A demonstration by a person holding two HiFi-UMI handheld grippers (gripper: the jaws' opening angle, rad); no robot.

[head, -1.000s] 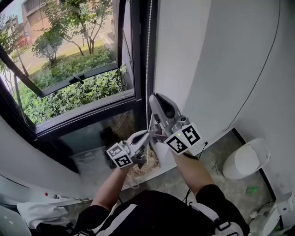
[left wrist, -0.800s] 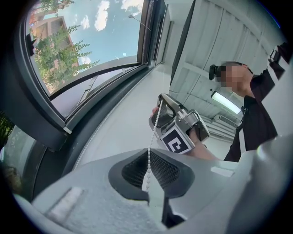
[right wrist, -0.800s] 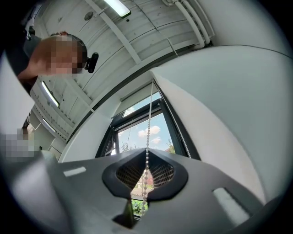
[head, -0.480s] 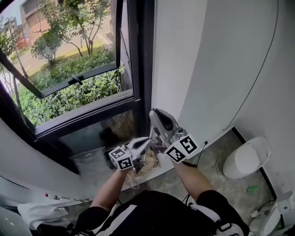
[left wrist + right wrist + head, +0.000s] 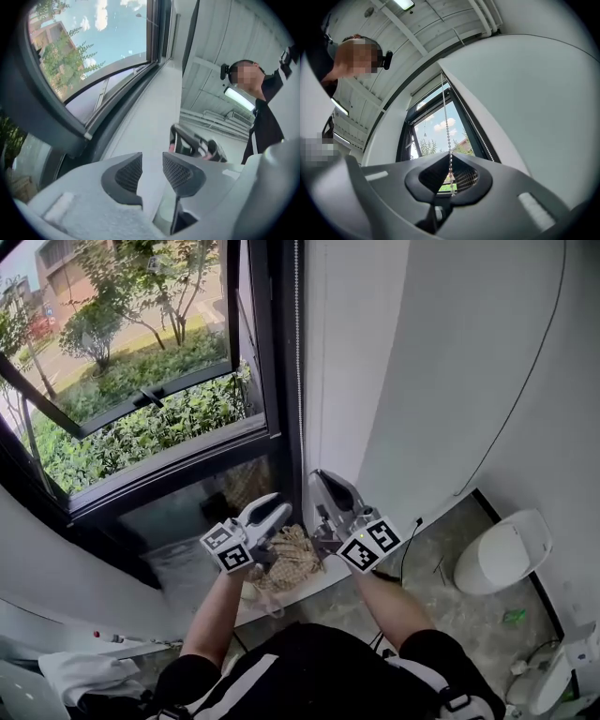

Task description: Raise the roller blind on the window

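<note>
Now right tongs [image 5: 450, 178] tight on bead chain [image 5: 446, 123]

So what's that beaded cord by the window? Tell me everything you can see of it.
The bead cord is a thin string of small pale beads, plastic or metal by its look. It hangs straight and taut beside the dark window frame, reaching up out of sight. Its lower part is pinched between the closed right tongs. A second strand runs further right along the frame.
</note>
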